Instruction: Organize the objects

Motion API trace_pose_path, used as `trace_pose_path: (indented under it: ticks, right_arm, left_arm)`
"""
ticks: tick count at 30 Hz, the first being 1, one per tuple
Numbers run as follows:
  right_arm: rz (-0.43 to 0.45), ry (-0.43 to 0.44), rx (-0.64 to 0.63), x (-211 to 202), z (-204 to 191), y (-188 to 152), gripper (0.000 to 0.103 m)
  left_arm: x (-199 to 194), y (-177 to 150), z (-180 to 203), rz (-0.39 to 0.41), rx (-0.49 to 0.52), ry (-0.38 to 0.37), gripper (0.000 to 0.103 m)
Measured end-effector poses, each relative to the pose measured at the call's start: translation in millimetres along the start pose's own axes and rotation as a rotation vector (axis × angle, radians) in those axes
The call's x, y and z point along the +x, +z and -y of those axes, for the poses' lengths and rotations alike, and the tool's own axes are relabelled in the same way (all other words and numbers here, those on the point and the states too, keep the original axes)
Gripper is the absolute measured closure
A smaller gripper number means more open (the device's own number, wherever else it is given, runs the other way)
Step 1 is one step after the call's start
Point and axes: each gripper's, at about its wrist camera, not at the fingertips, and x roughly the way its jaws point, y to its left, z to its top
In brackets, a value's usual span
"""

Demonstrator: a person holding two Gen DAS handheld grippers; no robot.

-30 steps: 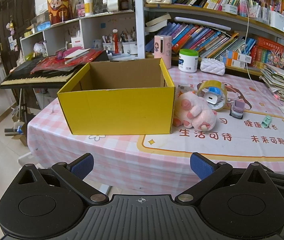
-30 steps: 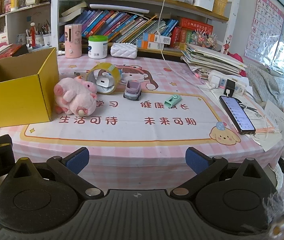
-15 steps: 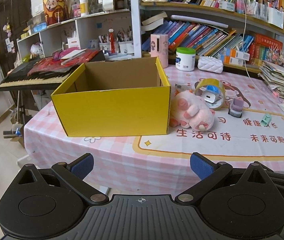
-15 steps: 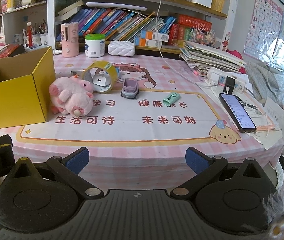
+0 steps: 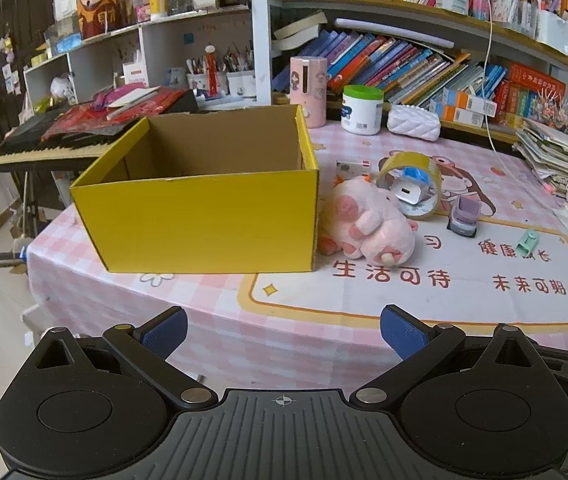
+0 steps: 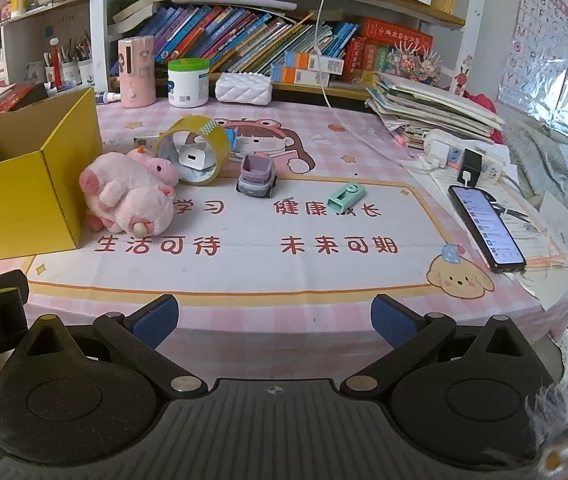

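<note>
Left wrist view: the left gripper (image 5: 284,330) occupies the bottom of the frame, its blue-padded fingers (image 5: 165,330) spread wide and holding nothing, short of the near edge of the table (image 5: 211,320) with its pink checked cloth. At centre left stands an open yellow cardboard box (image 5: 207,220), its brown interior showing no contents. Touching the box's right wall lies a pink plush pig (image 5: 368,228). Just behind the pig, right of centre, a roll of clear packing tape (image 5: 410,182) stands tilted on edge, with a white charger plug (image 5: 406,192) inside its ring. A small purple-and-grey toy car (image 5: 464,218) sits to the right of the tape, and a mint-green clip-like object (image 5: 526,242) lies further right, apart from the car.

Right wrist view: the right gripper (image 6: 273,320) fills the bottom of the frame, its fingers (image 6: 394,324) likewise spread and empty, in front of the table edge. The box appears at the left edge, the pig beside it, the tape, car and green object across the centre. A smartphone (image 6: 486,228), screen lit, lies at the right on papers. A bookshelf (image 6: 284,52) spans the upper frame behind a white jar with a green lid (image 6: 187,82).
</note>
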Motion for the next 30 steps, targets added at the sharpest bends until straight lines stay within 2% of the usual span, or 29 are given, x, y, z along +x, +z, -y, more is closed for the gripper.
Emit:
trace_pose_path:
  ticks: [15,22,30]
  right_arm:
    - [0.081,0.063,-0.101,38,25,26,0.000]
    - [0.037,0.144,-0.038,72,56,49,0.002]
    - [-0.038,0.153,-0.004,118,86,67,0.022]
  left_arm:
    - [26,21,33,0.016,-0.006,0.014,0.000]
    - [42,32,54,0.025,-0.010,0.019,0.000]
    - [60,43,82,0.010,-0.015,0.005,0.000]
